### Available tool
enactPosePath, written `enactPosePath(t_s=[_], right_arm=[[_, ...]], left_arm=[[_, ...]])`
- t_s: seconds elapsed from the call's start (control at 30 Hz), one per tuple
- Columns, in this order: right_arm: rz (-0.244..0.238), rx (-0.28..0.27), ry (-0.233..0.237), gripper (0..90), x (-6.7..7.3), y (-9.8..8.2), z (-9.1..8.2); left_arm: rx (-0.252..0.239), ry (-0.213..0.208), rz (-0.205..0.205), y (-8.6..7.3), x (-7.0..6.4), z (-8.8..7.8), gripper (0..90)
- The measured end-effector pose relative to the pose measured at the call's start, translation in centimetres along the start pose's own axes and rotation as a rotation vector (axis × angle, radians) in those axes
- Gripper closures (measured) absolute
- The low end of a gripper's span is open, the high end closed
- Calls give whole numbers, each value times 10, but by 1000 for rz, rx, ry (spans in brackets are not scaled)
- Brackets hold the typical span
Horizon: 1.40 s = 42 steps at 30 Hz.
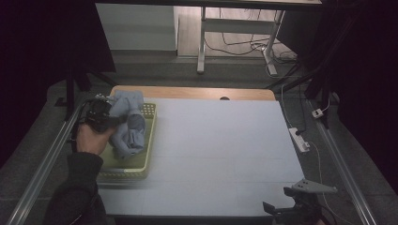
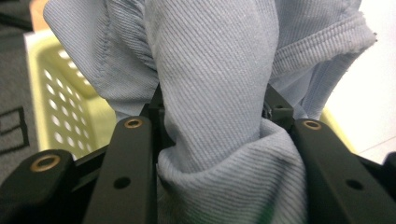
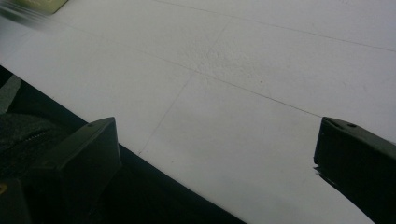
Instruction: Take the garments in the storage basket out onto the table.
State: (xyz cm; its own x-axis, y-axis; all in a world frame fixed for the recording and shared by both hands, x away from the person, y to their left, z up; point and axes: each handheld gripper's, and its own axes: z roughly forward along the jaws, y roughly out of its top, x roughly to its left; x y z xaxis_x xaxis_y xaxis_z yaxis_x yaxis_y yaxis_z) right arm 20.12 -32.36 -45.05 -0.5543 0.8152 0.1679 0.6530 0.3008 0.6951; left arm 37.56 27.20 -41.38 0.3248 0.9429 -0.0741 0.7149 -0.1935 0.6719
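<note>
A light blue cloth (image 1: pixel 127 123) hangs bunched over a yellow-green perforated basket (image 1: pixel 149 140) at the table's left. My left gripper (image 1: pixel 123 119) is shut on the cloth, lifted above the basket, with a hand behind it. In the left gripper view a thick fold of the blue cloth (image 2: pixel 219 93) is pinched between the two black jaws, and the basket wall (image 2: pixel 56 107) shows behind it. My right gripper (image 1: pixel 281 210) rests at the table's front right edge. In the right gripper view its jaws stand wide apart over the bare white table (image 3: pixel 243 60), nothing between them.
The white table top (image 1: pixel 220 140) spreads out right of the basket. A wooden strip (image 1: pixel 187 92) runs along its far edge. A power strip (image 1: pixel 299 139) and cables lie on the floor to the right. A corner of the basket (image 3: pixel 37 4) shows far off.
</note>
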Motion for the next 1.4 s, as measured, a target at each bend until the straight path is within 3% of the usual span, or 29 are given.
enactPosePath(t_s=[0.37, 0.6, 1.0, 1.4], right_arm=[[-2, -2, 1, 4, 0, 0, 0], [-1, -2, 1, 4, 0, 0, 0], [-1, -2, 1, 4, 0, 0, 0], [-1, -3, 3, 3, 0, 0, 0]], left_arm=[[-157, 18, 23, 4, -5, -26, 584], [-238, -6, 24, 6, -7, -42, 580], [-296, -59, 43, 13, -18, -58, 578], [-281, -150, 127, 27, -54, -56, 575]])
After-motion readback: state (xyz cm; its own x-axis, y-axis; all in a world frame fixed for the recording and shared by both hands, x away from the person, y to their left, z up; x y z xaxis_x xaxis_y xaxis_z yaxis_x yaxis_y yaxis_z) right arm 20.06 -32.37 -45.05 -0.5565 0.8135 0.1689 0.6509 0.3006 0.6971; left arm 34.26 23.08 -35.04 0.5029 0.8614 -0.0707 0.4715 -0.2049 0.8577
